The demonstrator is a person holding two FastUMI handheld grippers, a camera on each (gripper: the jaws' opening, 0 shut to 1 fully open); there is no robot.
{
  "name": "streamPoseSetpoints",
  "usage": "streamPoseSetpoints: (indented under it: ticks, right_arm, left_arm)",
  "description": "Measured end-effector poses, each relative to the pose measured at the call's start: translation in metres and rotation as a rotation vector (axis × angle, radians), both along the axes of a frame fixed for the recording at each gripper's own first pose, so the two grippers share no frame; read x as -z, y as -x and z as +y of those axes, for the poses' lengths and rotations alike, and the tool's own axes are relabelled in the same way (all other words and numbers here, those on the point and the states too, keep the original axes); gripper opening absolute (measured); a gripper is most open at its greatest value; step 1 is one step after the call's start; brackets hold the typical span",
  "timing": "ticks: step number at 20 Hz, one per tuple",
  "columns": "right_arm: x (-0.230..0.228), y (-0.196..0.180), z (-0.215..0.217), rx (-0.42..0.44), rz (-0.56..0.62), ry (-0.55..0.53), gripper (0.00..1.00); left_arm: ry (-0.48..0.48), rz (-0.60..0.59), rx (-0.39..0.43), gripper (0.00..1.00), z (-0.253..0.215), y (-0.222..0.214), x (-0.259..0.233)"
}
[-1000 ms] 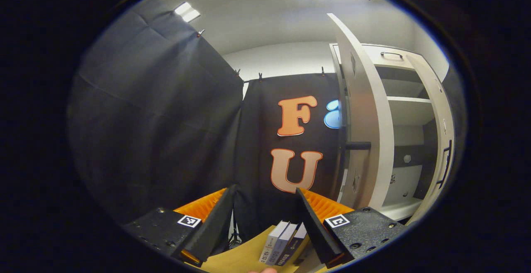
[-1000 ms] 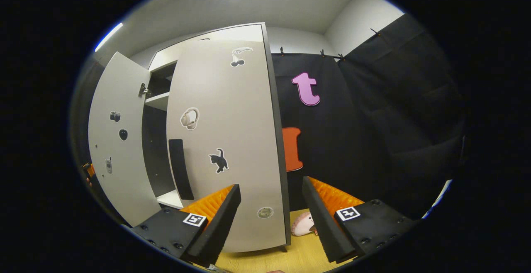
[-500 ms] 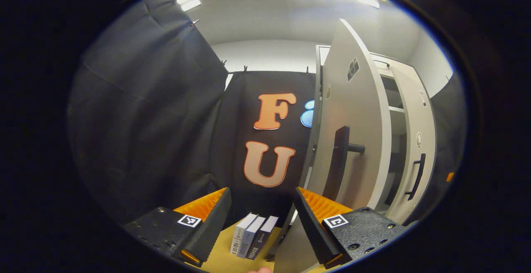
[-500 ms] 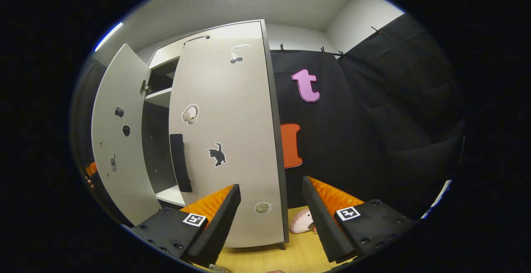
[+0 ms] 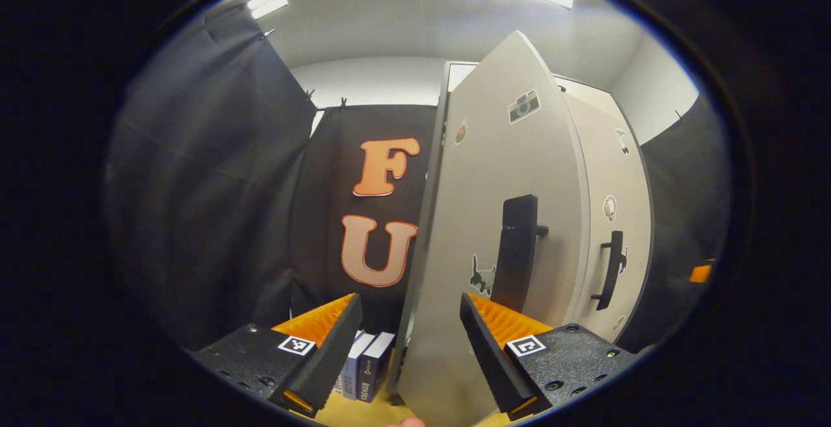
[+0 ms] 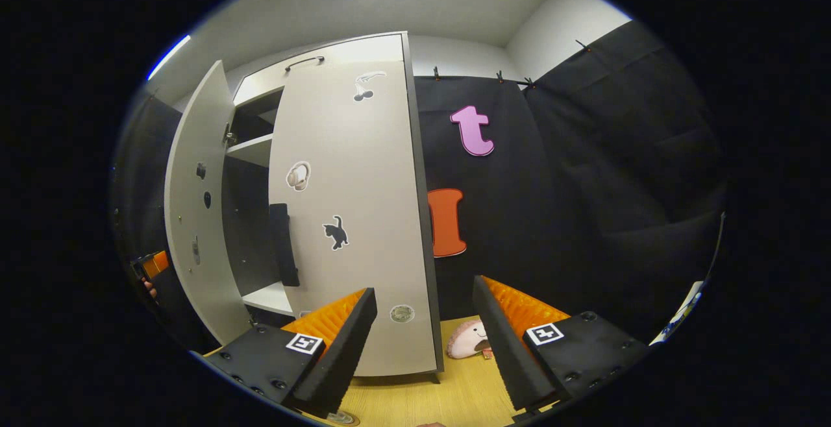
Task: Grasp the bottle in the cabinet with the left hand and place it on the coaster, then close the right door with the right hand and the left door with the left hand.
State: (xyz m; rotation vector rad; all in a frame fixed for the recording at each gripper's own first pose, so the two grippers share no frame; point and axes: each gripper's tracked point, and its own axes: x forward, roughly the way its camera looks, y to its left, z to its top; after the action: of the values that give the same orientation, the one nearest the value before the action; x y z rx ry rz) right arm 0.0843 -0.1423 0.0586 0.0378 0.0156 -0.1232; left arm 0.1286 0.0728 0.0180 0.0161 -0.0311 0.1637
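In the left gripper view the cabinet's left door [image 5: 493, 174] stands ajar right in front of me, its black handle [image 5: 516, 252] just above my right finger. My left gripper [image 5: 409, 349] is open, and the door's lower edge shows between its fingers. Behind it is the right door [image 5: 613, 174] with its handle [image 5: 610, 271], lying against the cabinet. In the right gripper view the right door [image 6: 350, 219] covers the cabinet front, while the left door [image 6: 195, 219] still stands out from it. My right gripper [image 6: 425, 349] is open and holds nothing, a little back from the right door.
Several books [image 5: 360, 365] stand on the wooden table left of the cabinet. A plush toy [image 6: 467, 339] lies on the table [image 6: 422, 401] to the right of the cabinet. The left gripper [image 6: 152, 268] and a hand show at the far left behind the left door.
The left door has swung from wide open towards the cabinet, and the left gripper has followed it round. The right door has settled against the cabinet; the right gripper has drawn back slightly.
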Motion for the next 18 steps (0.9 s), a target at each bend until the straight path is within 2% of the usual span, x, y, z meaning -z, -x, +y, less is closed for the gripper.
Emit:
streamPoseSetpoints:
  ticks: [1, 3, 5, 6, 7, 11, 12, 14, 15, 16, 18]
  right_arm:
    - [-0.001, 0.003, -0.001, 0.006, -0.002, 0.002, 0.98]
    - [-0.003, 0.011, -0.003, 0.014, -0.007, 0.000, 0.98]
    - [-0.006, 0.017, -0.004, 0.020, -0.013, -0.002, 0.98]
    - [-0.007, 0.020, -0.003, 0.022, -0.017, -0.001, 0.98]
    - [-0.009, 0.021, -0.003, 0.024, -0.020, -0.001, 0.98]
    - [-0.014, 0.021, 0.004, 0.008, -0.038, -0.030, 0.98]
    - [-0.015, 0.020, 0.008, -0.003, -0.041, -0.039, 0.98]
    - [-0.015, 0.018, 0.014, -0.021, -0.044, -0.047, 0.98]
    - [-0.013, 0.017, 0.017, -0.025, -0.043, -0.043, 0.98]
    - [-0.011, 0.016, 0.018, -0.028, -0.039, -0.035, 0.98]
    - [-0.006, 0.015, 0.023, -0.036, -0.031, -0.021, 0.98]
  left_arm:
    - [0.006, 0.005, 0.022, 0.93, -0.007, -0.004, 0.002]
    - [0.017, 0.009, 0.055, 0.94, -0.020, -0.012, 0.005]
    - [0.013, 0.000, 0.073, 0.95, -0.027, -0.014, 0.003]
    - [0.010, -0.005, 0.079, 0.92, -0.029, -0.016, 0.001]
    - [0.011, -0.010, 0.086, 0.98, -0.032, -0.016, 0.000]
    - [0.019, -0.009, 0.104, 0.98, -0.034, -0.014, -0.001]
    - [0.023, -0.008, 0.107, 0.95, -0.035, -0.014, 0.000]
    - [0.028, 0.000, 0.099, 0.98, -0.033, -0.013, 0.002]
    - [0.028, 0.005, 0.091, 0.92, -0.033, -0.013, 0.004]
    - [0.028, 0.009, 0.086, 0.95, -0.033, -0.013, 0.005]
    - [0.022, 0.011, 0.075, 0.95, -0.033, -0.014, 0.009]
